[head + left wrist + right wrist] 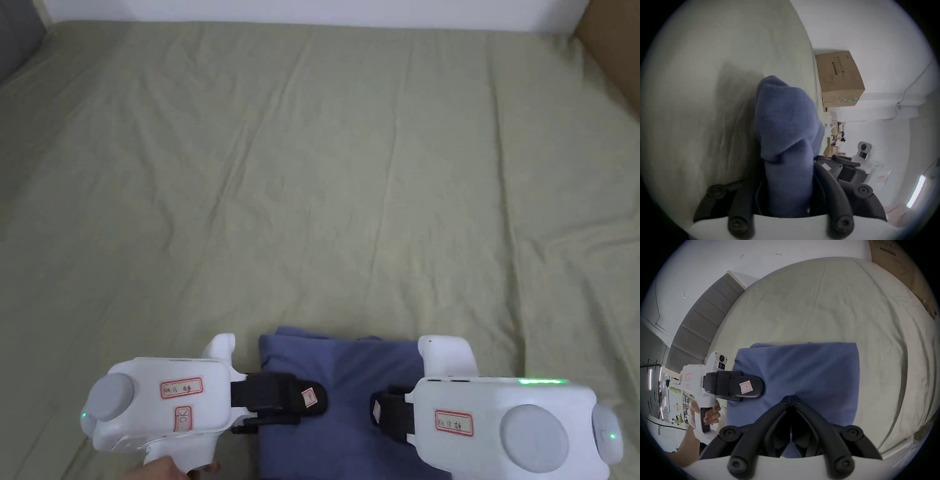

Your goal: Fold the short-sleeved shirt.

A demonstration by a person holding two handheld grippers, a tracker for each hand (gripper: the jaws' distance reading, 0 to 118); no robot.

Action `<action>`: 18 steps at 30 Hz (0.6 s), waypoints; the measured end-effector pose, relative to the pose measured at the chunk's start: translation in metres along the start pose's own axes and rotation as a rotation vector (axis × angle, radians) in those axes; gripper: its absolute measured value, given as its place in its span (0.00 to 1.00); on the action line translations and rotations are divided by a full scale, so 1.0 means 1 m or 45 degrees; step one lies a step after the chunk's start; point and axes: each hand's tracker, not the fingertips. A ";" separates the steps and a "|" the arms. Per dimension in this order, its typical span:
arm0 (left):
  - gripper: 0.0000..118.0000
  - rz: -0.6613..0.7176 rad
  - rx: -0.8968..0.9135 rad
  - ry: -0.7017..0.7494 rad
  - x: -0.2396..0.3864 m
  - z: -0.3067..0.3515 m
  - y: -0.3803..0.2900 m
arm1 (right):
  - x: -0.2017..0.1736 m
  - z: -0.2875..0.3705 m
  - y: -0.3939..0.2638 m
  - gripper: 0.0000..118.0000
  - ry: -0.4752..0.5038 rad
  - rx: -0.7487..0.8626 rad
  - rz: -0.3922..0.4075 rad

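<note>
**A:** Where are we? I see a wide, wrinkled pale-green bedsheet stretched over a bed, a white wall behind it, and a brown cardboard box at the bed's far side.

**B:** Right, and a grey padded headboard shows in the right gripper view. The task's thing, the blue short-sleeved shirt, lies at the near edge of the sheet, directly in front of the person.

**A:** It looks like a compact rectangle already.

**B:** It does. No sleeves or collar stick out; the edges are fairly square, with one layered corner at the far left. I'd judge the folding nearly done, with perhaps a last fold or just a release and tidy remaining.

**A:** And the tools?

**B:** The white-bodied, black-jawed left gripper comes in from the shirt's left edge. In its own view a thick roll of blue cloth runs between its jaws, so it appears clamped on the shirt. The matching right gripper sits over the shirt's near-right part; its jaw tips meet, closed together. Whether a thin layer is pinched there, I can't tell.

**A:** So the left side is held?

**B:** So it seems, yes.
</note>
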 end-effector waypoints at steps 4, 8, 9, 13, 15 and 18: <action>0.21 -0.075 -0.006 0.053 0.008 0.026 0.012 | -0.010 0.008 0.004 0.00 0.008 0.041 0.003; 0.21 -0.194 -0.015 0.362 0.011 0.085 0.041 | -0.015 0.014 0.007 0.00 -0.013 0.061 0.030; 0.21 -0.228 -0.011 0.452 0.011 0.104 0.049 | -0.015 0.014 0.008 0.00 -0.024 0.064 0.030; 0.21 -0.232 0.030 0.817 -0.002 0.181 0.083 | -0.013 0.012 0.010 0.00 -0.033 0.072 -0.006; 0.21 -0.266 0.019 1.061 -0.007 0.214 0.097 | -0.013 0.010 0.010 0.00 -0.039 0.069 -0.019; 0.21 -0.250 -0.010 1.420 -0.024 0.251 0.115 | -0.013 0.005 0.010 0.00 -0.075 0.053 -0.008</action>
